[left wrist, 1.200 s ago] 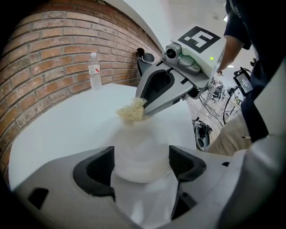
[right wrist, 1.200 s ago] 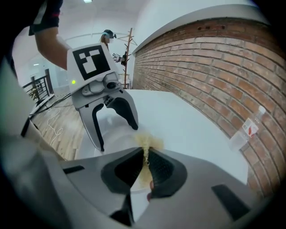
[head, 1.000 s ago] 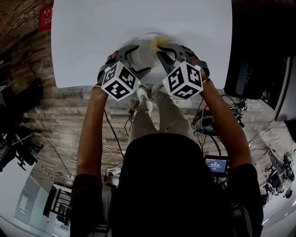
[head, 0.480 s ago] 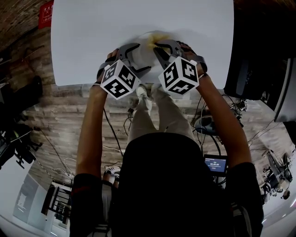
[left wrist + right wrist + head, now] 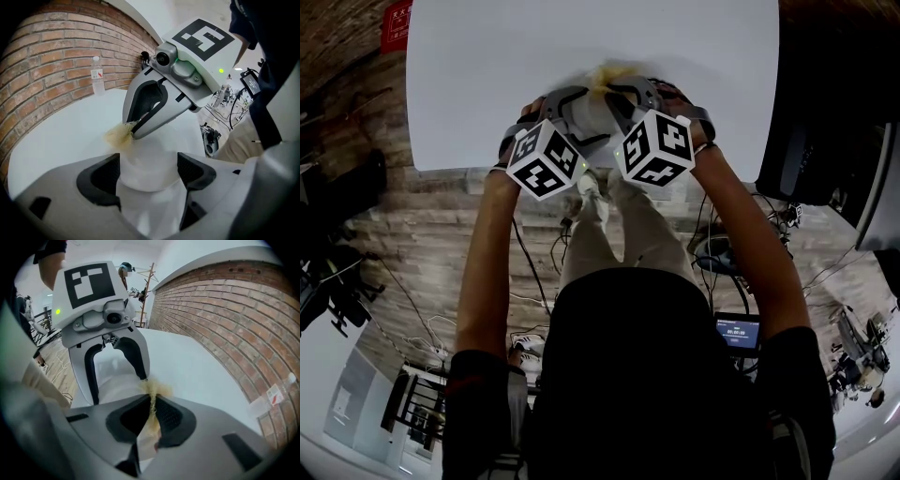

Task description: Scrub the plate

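Both tools are working at the middle of the table's [image 5: 487, 75] near edge. The left gripper [image 5: 149, 169] is clamped on the white plate [image 5: 117, 380], one jaw on each side. The right gripper [image 5: 152, 412] is pinched tight on a thin yellow scrubber [image 5: 117, 137], standing on edge, its long axis running along the jaws, its frayed tip poking out and touching the plate's far rim. I can't make out the plate's tilt.

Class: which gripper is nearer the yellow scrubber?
Right. The right gripper clamps the scrubber between its jaws; the left gripper grips the plate just beside it.
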The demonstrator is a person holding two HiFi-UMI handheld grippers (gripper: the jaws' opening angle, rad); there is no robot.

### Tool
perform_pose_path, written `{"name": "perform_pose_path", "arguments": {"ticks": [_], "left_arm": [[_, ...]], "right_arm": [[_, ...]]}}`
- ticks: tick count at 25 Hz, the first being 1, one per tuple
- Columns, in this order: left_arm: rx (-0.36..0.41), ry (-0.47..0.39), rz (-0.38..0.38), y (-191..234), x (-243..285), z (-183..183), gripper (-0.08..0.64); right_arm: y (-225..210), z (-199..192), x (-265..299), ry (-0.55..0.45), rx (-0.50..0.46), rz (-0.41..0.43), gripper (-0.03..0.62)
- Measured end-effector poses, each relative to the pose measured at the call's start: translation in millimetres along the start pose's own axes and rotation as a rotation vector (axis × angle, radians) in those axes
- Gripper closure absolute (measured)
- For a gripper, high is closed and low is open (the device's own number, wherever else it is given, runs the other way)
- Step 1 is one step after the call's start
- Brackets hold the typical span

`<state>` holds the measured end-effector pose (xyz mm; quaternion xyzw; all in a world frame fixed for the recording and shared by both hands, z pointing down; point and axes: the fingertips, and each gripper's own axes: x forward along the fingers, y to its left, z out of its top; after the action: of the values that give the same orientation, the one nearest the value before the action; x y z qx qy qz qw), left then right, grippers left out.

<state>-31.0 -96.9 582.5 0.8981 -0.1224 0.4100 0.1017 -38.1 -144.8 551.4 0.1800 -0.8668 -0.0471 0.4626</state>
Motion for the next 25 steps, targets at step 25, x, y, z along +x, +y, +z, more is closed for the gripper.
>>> {"name": "perform_pose_path", "arguments": {"ticks": [25], "left_arm": [[0.008,-0.011,-0.002,-2.1,-0.4,0.2,0.195]], "right_arm": [[29.6,-12.2,1.7,0.058,-0.042,0.1,0.549]]}}
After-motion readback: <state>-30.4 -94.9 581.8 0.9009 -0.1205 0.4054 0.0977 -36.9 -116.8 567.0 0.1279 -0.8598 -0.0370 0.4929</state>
